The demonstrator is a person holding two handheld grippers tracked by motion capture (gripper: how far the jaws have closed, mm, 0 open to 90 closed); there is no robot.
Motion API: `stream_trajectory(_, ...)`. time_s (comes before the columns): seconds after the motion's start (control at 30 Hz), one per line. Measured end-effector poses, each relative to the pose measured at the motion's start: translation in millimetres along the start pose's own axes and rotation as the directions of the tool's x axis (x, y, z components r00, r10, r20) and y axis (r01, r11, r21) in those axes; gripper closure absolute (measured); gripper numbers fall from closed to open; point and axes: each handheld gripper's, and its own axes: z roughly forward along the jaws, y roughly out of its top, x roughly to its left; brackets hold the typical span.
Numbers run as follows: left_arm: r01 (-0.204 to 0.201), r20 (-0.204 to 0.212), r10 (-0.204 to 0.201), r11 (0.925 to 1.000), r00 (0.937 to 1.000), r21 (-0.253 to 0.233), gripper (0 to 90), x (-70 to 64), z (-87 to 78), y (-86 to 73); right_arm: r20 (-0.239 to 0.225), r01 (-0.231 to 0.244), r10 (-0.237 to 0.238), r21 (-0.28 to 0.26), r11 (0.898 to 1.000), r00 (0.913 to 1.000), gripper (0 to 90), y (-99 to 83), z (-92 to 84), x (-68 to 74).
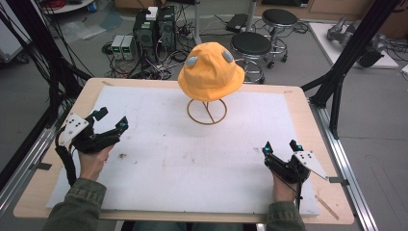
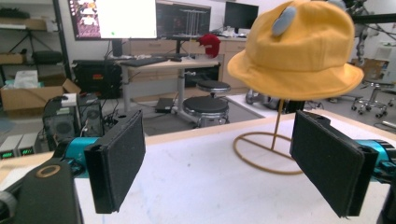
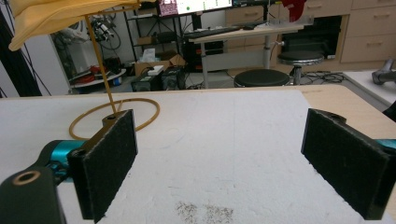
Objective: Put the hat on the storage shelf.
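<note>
A yellow bucket hat (image 1: 210, 71) with two grey ears rests on a thin wire stand (image 1: 207, 111) at the back middle of the white mat (image 1: 192, 154). My left gripper (image 1: 110, 120) hovers at the mat's left edge, open with nothing between its pads. In the left gripper view the hat (image 2: 299, 51) and the stand's ring (image 2: 268, 154) lie ahead, beyond the jaws of the left gripper (image 2: 233, 163). My right gripper (image 1: 280, 146) sits at the front right, open and empty. The right gripper view shows the hat's brim (image 3: 60, 16) at top left and the ring (image 3: 114, 116) behind the left pad.
The mat lies on a wooden table (image 1: 308, 125). Black frame posts (image 1: 346, 62) stand at the table's right and left. Stools (image 1: 251, 45), computer boxes (image 1: 154, 29) and cables crowd the floor beyond the far edge.
</note>
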Motion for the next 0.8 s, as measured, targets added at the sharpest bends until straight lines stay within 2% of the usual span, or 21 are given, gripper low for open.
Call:
stream_trajectory(0.1,0.006,-0.020,-0.005,1.0000,0.9998,0.007,18.5,4.0,-7.0,-6.2,-0.003,-0.001,0.001,0.005,1.000,1.0000,9.5,-0.1,-0.3,0.4)
stream_trajectory(0.2,0.021,-0.049,-0.019,0.9991,0.9986,0.036,18.6,8.9,-14.5,-11.7,-0.005,0.001,-0.001,0.005,1.000,1.0000,9.5,-0.2,-0.1,0.3)
stream_trajectory(0.47,0.029,-0.120,-0.026,0.9992,0.9924,0.028,18.6,19.5,-37.6,-27.7,-0.005,0.004,-0.004,0.004,1.000,1.0000,9.5,0.0,-0.2,0.1)
stream_trajectory(0.6,0.018,-0.169,-0.012,0.9993,0.9856,0.034,18.6,23.3,-47.4,-33.1,-0.005,0.004,-0.004,0.005,1.000,1.0000,9.5,0.0,-0.4,0.3)
stream_trajectory(0.8,0.031,-0.225,-0.026,0.9993,0.9740,0.020,18.5,30.2,-61.7,-38.8,-0.002,0.008,-0.008,0.009,1.000,1.0000,9.4,-0.2,-0.5,0.1)
